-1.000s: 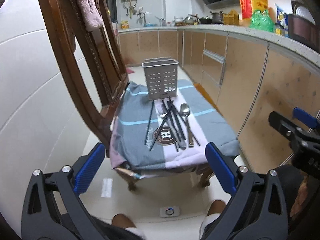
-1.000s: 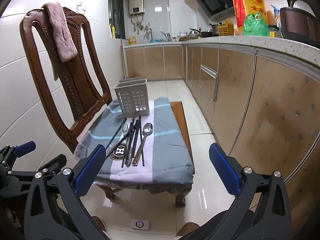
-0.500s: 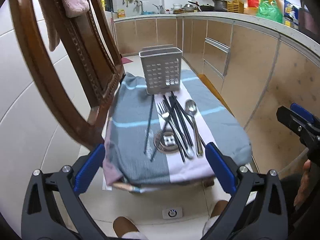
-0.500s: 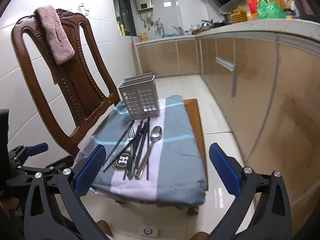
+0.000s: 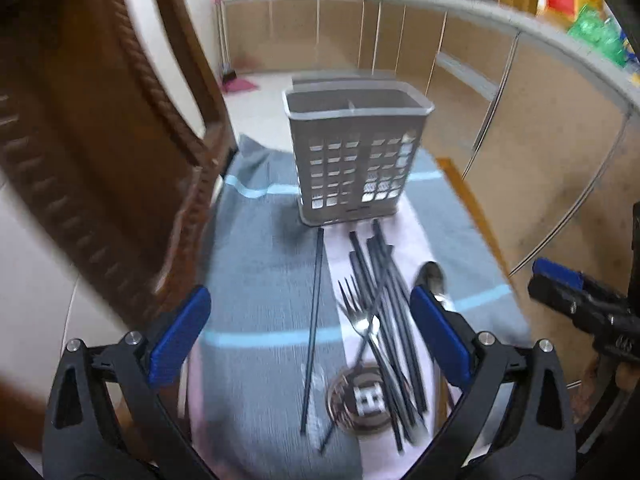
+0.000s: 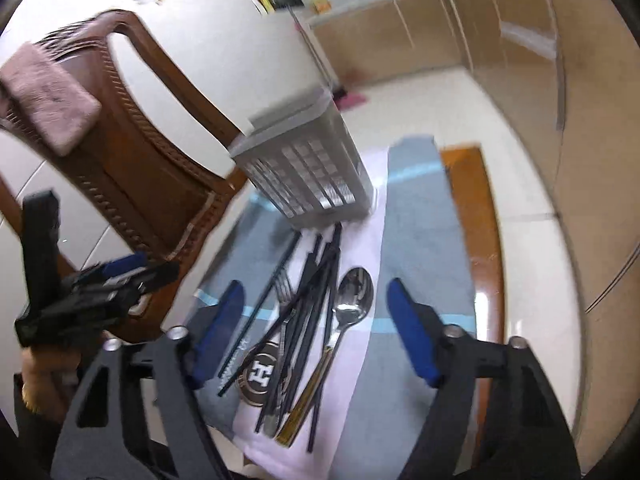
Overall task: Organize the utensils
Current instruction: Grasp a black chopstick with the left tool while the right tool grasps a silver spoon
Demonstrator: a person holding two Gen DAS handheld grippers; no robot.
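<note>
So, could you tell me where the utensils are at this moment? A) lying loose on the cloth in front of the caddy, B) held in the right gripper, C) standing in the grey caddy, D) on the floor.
A: the chopsticks, fork and spoon lie flat on the cloth before the grey caddy.

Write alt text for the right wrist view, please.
The right gripper, jaws closing with nothing between them, hovers over a spoon, fork and dark chopsticks lying on a cloth before a grey utensil caddy.

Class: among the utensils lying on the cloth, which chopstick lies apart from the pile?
The single dark chopstick on the grey stripe, left of the fork; the rest cross in a heap.
</note>
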